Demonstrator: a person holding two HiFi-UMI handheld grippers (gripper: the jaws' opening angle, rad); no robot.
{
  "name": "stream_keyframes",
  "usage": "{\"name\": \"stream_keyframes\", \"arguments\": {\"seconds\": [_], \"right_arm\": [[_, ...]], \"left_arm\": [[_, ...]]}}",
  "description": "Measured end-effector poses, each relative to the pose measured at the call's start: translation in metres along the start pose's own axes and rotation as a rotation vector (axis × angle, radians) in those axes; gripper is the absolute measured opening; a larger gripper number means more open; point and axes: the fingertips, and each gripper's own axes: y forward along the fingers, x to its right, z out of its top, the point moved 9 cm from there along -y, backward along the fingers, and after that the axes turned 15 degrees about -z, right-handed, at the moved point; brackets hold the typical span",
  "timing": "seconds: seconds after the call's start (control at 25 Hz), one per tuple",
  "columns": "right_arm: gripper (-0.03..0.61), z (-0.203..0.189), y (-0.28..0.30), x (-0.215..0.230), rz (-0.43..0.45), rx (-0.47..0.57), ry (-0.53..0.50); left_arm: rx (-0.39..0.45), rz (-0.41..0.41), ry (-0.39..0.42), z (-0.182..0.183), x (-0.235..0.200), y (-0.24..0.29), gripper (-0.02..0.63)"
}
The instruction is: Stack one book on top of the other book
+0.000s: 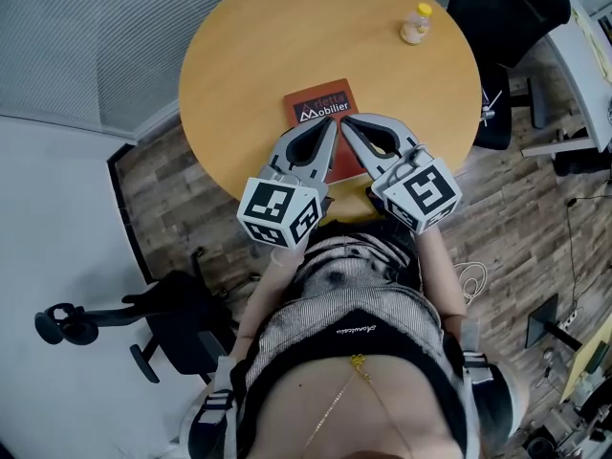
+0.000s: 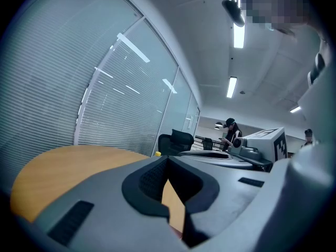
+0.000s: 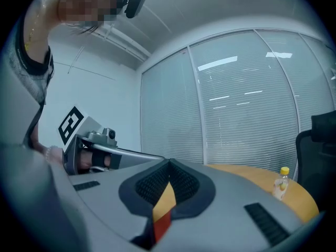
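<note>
A red-brown book (image 1: 321,104) with white print lies on the round wooden table (image 1: 239,55). I see only this one book, and its near part is hidden under my grippers. My left gripper (image 1: 332,125) and right gripper (image 1: 348,122) hover side by side over the book, tips almost touching. Both are shut, with nothing between the jaws. In the left gripper view the shut gripper (image 2: 168,160) points across the table (image 2: 68,164). In the right gripper view a strip of the red book (image 3: 162,226) shows under the shut gripper (image 3: 169,164).
A small bottle (image 1: 416,23) with a yellow cap stands at the table's far right, the same bottle (image 3: 283,182) in the right gripper view. Black office chairs (image 1: 507,36) stand beyond the table, another chair (image 1: 163,328) behind me to the left. Glass walls with blinds (image 2: 79,77) surround the room.
</note>
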Motion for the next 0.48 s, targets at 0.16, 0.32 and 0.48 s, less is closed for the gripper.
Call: {"name": "stream_keyframes", "arguments": {"seconds": [0.16,0.32,0.48], "right_arm": [[0.023,-0.0003,0.0017,-0.0005,0.004,-0.008,-0.011],[0.023,-0.0012,0.0026,-0.0012,0.000,-0.010,-0.010],[0.023,-0.0040,0.0040,0.0018,-0.006,-0.018,-0.009]], "left_arm": [[-0.003,-0.002,-0.003,-0.0004,-0.0004,0.0008,0.020],[-0.003,-0.004,-0.005,-0.0007,-0.0014,-0.0001,0.020],[-0.010,-0.004,-0.002,-0.0014,-0.0032,0.0024,0.020]]}}
